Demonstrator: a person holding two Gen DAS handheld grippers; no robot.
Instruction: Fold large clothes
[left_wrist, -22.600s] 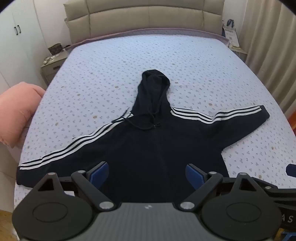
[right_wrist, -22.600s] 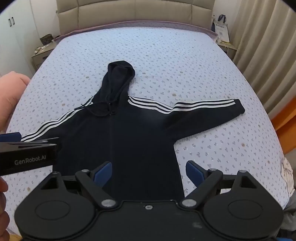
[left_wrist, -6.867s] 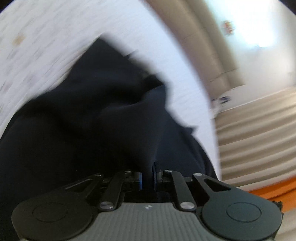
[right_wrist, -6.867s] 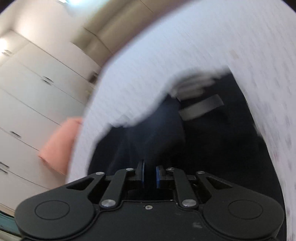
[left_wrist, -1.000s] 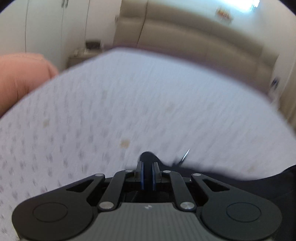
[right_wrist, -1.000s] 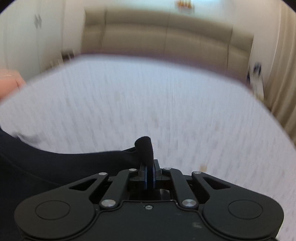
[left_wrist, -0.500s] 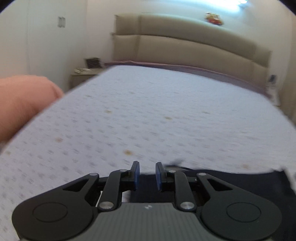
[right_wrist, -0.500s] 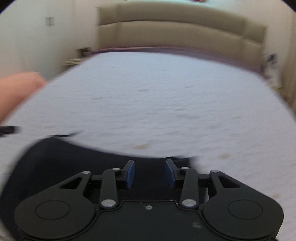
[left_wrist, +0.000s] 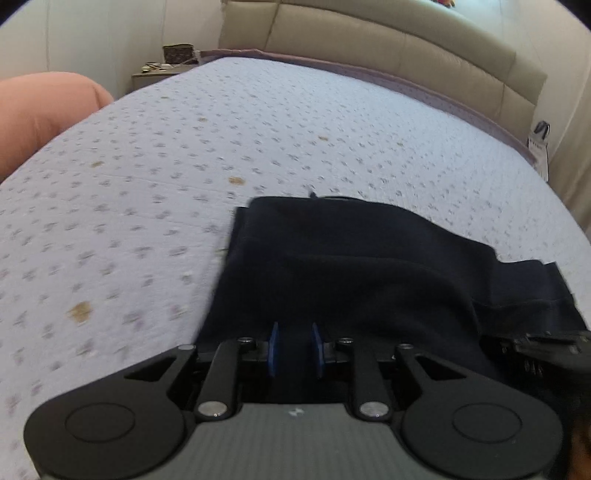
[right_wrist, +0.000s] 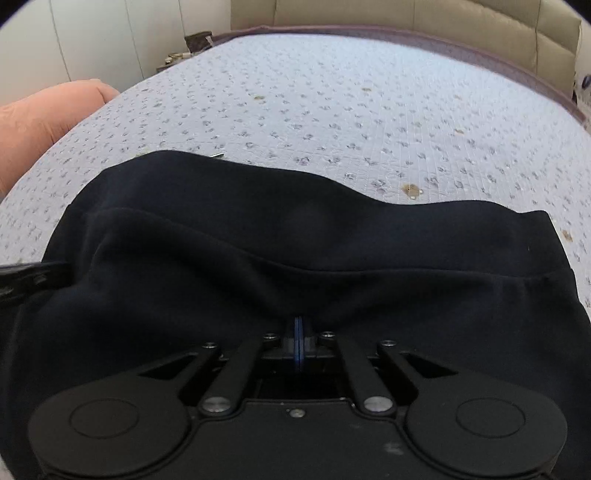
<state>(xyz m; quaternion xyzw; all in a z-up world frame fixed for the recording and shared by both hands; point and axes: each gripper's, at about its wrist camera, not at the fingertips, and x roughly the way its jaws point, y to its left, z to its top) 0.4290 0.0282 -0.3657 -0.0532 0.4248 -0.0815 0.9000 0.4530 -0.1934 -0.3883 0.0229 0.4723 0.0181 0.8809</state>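
Note:
The black hoodie lies folded into a compact block on the patterned bedsheet. My left gripper sits low over its near left part, jaws a small way apart, with dark cloth between and below them. In the right wrist view the hoodie fills the lower frame. My right gripper has its blue pads pressed together at the cloth's near fold; whether cloth is pinched I cannot tell. The other gripper's body shows at the left edge.
A pink pillow lies off the bed's left side. A nightstand with small items stands at the back left. The beige headboard runs along the back. A white bag hangs at the far right.
Both grippers have drawn back toward the near edge, so more of the folded hoodie shows. The right jaws, open half a second ago, are now together. The left jaws stay slightly apart.

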